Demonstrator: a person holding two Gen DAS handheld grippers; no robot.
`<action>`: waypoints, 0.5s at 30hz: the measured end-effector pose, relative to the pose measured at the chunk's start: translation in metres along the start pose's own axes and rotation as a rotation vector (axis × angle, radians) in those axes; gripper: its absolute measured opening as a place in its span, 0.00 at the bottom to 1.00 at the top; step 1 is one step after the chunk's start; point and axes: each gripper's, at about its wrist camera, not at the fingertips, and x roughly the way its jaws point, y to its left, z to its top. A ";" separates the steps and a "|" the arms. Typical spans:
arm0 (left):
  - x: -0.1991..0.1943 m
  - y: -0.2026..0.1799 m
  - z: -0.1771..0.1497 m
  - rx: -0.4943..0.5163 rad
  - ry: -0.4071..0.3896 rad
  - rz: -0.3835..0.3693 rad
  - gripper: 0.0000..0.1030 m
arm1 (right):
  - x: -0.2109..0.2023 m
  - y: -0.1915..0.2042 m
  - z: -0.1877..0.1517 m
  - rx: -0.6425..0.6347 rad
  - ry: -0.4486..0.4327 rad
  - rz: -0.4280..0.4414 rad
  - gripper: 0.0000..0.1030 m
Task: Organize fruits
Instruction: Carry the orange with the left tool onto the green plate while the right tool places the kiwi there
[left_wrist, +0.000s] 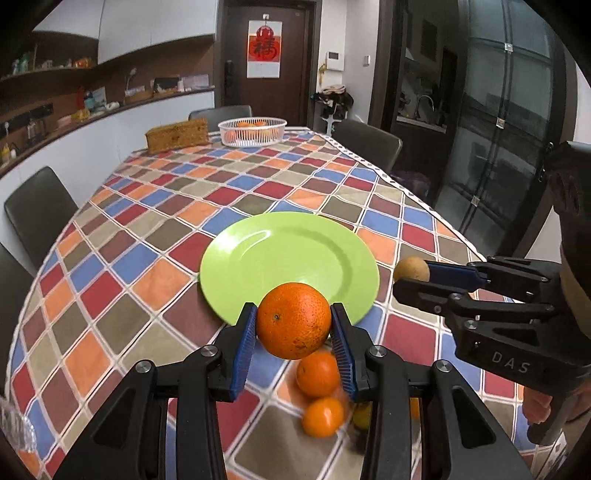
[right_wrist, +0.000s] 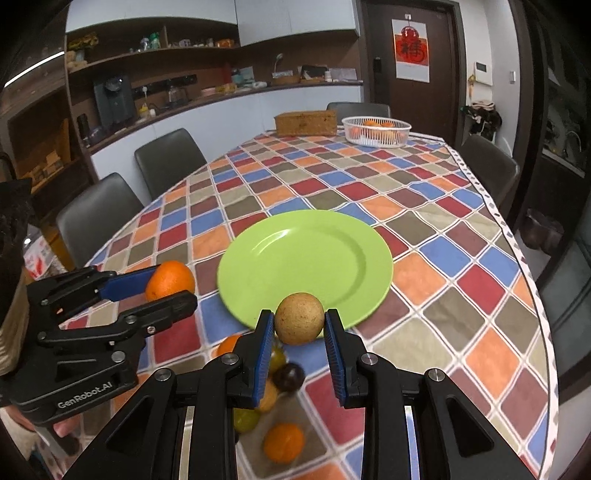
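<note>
Both fruits held up just short of the green plate, which lies straight ahead.

Left wrist view: the left gripper (left_wrist: 293, 321) is clamped on the orange (left_wrist: 294, 320) at the green plate (left_wrist: 258, 254)'s near rim. Right wrist view: the right gripper (right_wrist: 299, 325) pinches the brown fruit (right_wrist: 299, 323) over the same near edge (loose fruit (right_wrist: 283, 442) lies below); neither gripper is clearly closer.
</note>
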 end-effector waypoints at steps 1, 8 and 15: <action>0.007 0.003 0.004 -0.007 0.010 -0.005 0.38 | 0.005 -0.002 0.003 0.000 0.007 0.005 0.28; 0.051 0.018 0.017 -0.063 0.108 -0.043 0.38 | 0.048 -0.017 0.023 0.035 0.080 0.051 0.28; 0.084 0.031 0.014 -0.109 0.196 -0.036 0.38 | 0.084 -0.019 0.026 0.013 0.153 0.033 0.28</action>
